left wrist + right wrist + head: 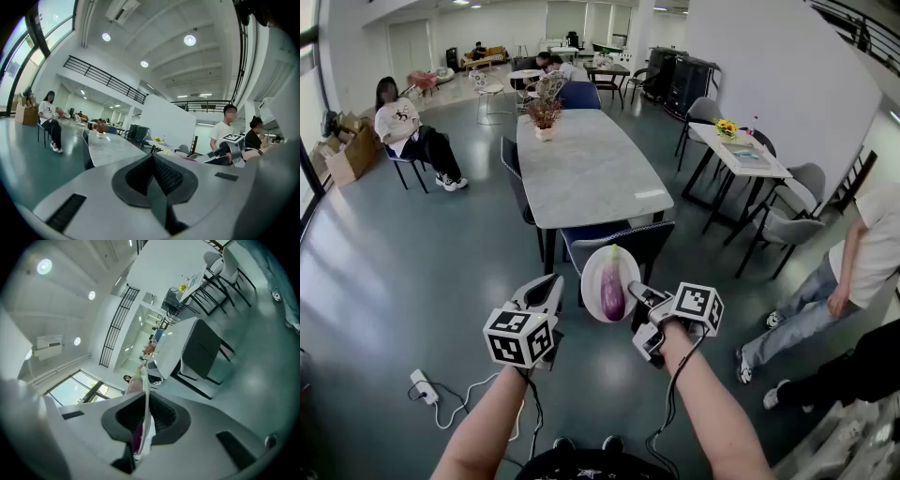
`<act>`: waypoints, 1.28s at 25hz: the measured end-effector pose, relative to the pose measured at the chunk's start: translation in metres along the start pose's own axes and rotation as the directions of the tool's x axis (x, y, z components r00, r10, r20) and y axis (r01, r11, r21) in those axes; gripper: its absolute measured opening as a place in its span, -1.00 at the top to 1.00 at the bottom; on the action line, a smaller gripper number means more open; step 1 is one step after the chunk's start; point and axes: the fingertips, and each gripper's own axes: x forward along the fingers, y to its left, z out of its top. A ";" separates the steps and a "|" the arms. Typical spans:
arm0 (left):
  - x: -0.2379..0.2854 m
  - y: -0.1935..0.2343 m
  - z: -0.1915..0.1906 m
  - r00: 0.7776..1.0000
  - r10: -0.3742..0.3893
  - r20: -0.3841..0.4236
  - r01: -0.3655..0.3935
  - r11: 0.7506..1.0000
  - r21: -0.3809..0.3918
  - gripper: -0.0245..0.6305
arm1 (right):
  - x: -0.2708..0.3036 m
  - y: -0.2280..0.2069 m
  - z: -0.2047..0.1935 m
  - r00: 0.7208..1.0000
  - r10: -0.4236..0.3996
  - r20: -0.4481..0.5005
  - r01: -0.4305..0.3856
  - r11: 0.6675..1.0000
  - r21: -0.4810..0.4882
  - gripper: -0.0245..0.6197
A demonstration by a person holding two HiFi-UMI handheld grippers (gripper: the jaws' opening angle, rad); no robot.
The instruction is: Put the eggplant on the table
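Note:
A purple eggplant (613, 292) lies on a white plate (592, 279) held in the air above the floor, just short of the near end of the long white table (581, 173). My right gripper (636, 292) is shut on the plate's right rim. In the right gripper view the plate (147, 394) runs edge-on between the jaws, with the eggplant (137, 437) showing beside it. My left gripper (546, 289) hovers just left of the plate, shut and empty. The left gripper view shows that gripper (153, 176) with closed jaws pointing toward the table (110, 146).
A dark chair (628, 239) is tucked in at the table's near end. A flower vase (544, 117) stands at the far end. A power strip (422, 386) lies on the floor at left. A person (853, 272) stands at right by a side table (741, 155).

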 end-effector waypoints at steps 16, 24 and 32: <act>0.002 0.010 -0.001 1.000 0.014 0.006 -0.014 1.000 0.022 0.91 | 0.007 0.001 0.001 1.000 0.011 0.001 -0.011 1.000 0.002 0.83; -0.009 0.001 0.000 1.000 0.000 0.025 -0.001 0.999 0.034 0.91 | -0.003 0.005 -0.008 1.000 0.013 0.003 -0.013 1.000 -0.019 0.83; -0.034 -0.004 -0.005 0.999 -0.024 0.022 0.023 0.999 0.040 0.91 | -0.014 0.009 -0.038 1.000 -0.005 0.008 0.006 0.999 -0.040 0.83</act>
